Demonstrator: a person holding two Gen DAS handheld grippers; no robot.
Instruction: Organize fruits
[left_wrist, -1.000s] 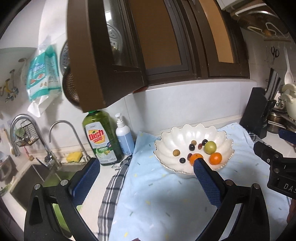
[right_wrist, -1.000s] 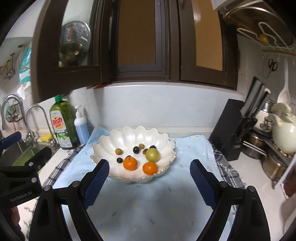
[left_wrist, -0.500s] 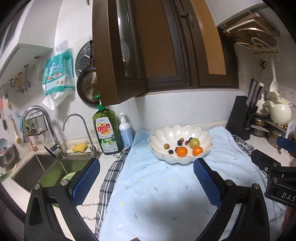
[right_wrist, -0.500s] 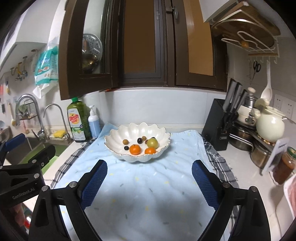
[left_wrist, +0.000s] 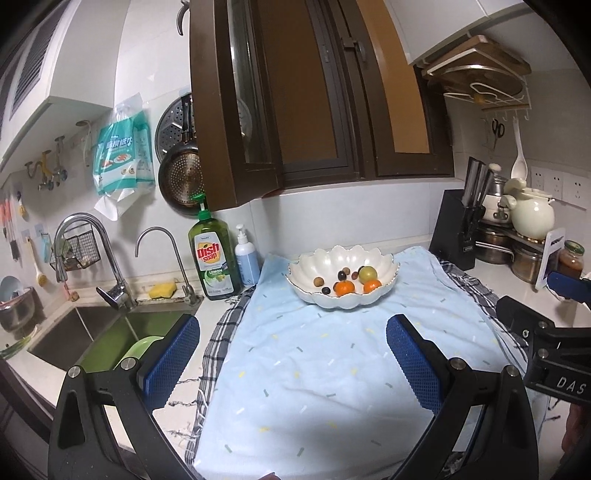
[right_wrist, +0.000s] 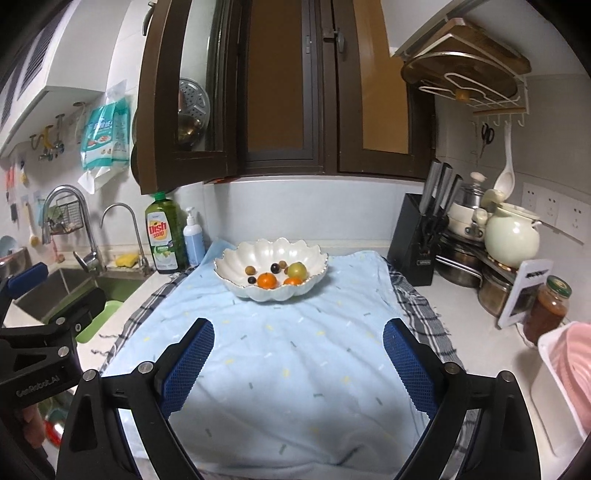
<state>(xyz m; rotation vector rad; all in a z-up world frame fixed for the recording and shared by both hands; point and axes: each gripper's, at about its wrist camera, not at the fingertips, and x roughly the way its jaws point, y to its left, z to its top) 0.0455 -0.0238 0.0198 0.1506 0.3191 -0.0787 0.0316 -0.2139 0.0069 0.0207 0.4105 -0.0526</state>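
A white scalloped bowl (left_wrist: 345, 301) stands at the far end of a light blue cloth (left_wrist: 332, 369); it also shows in the right wrist view (right_wrist: 271, 293). It holds two oranges (left_wrist: 344, 287) (left_wrist: 372, 285), a green fruit (left_wrist: 368, 273) and several small dark and brown fruits (left_wrist: 341, 275). My left gripper (left_wrist: 291, 354) is open and empty, well back from the bowl over the near cloth. My right gripper (right_wrist: 297, 354) is open and empty, also well back from the bowl.
A sink (left_wrist: 107, 332) with taps lies at the left. A dish soap bottle (left_wrist: 213, 254) and pump bottle (left_wrist: 246, 258) stand beside it. A knife block (right_wrist: 419, 240), pots, a cream jug (right_wrist: 511, 236), a jar (right_wrist: 550, 310) and a white rack (right_wrist: 565, 387) crowd the right. An open cabinet door (left_wrist: 229, 110) hangs overhead.
Both grippers have pulled back from the bowl, which now looks smaller and farther. Both stay open and empty.
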